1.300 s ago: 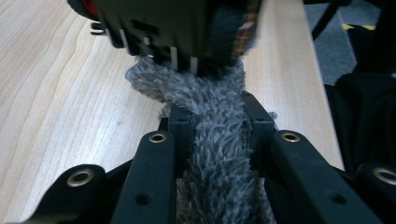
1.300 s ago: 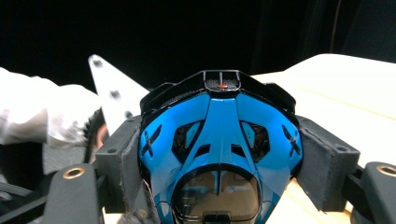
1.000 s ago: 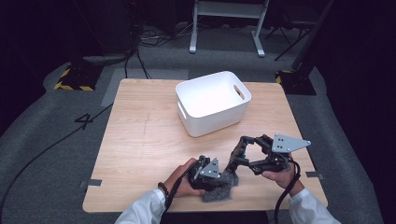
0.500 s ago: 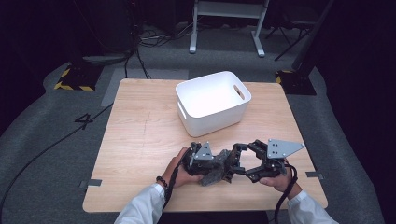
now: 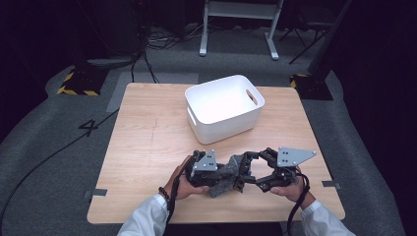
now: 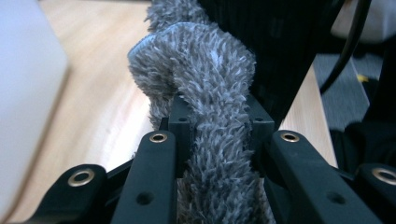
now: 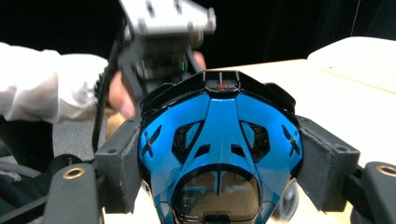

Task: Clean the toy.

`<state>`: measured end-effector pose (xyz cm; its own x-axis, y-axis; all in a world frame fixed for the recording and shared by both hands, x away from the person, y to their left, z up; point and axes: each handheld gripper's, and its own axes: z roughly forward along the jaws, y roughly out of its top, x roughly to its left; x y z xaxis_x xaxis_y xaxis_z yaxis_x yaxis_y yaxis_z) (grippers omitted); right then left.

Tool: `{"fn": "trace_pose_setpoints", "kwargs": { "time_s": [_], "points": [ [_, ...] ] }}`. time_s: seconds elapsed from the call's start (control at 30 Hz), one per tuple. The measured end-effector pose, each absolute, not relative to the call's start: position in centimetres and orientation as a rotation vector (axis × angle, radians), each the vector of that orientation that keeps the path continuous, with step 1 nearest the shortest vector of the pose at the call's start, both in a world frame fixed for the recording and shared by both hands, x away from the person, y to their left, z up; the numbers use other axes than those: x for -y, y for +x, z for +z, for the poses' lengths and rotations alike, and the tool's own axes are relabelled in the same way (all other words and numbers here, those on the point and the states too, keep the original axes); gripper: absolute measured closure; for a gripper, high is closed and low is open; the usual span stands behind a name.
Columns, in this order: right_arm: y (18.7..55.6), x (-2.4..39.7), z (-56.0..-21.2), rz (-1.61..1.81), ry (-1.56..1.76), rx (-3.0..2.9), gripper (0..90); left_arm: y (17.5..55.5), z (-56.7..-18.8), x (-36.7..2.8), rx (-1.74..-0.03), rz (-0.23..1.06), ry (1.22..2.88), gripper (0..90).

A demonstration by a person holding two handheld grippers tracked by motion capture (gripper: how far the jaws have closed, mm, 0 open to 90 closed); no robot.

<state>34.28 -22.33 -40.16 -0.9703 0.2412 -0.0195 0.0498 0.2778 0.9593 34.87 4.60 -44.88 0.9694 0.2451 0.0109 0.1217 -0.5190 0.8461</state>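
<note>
Left gripper (image 5: 222, 173) clamps shaggy grey cloth (image 6: 212, 116), now brought against blue-black toy car (image 7: 219, 154) pinched in right gripper (image 5: 244, 169): wiping looks underway.

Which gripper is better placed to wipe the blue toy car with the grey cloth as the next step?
The left gripper, I think. Its jaws are shut on the fuzzy grey cloth, which already lies against the right gripper. The right gripper only clamps the blue toy car and should hold it steady.
</note>
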Motion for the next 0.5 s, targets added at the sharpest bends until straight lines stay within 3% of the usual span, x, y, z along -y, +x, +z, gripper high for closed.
{"fn": "trace_pose_setpoints", "kwargs": {
  "time_s": [0.5],
  "points": [
    [33.8, 23.7, -38.4, 1.867, 0.265, -2.280, 26.5, 35.7, -48.7, -2.0, -0.291, 0.143, 2.285, 72.1]
  ]
}}
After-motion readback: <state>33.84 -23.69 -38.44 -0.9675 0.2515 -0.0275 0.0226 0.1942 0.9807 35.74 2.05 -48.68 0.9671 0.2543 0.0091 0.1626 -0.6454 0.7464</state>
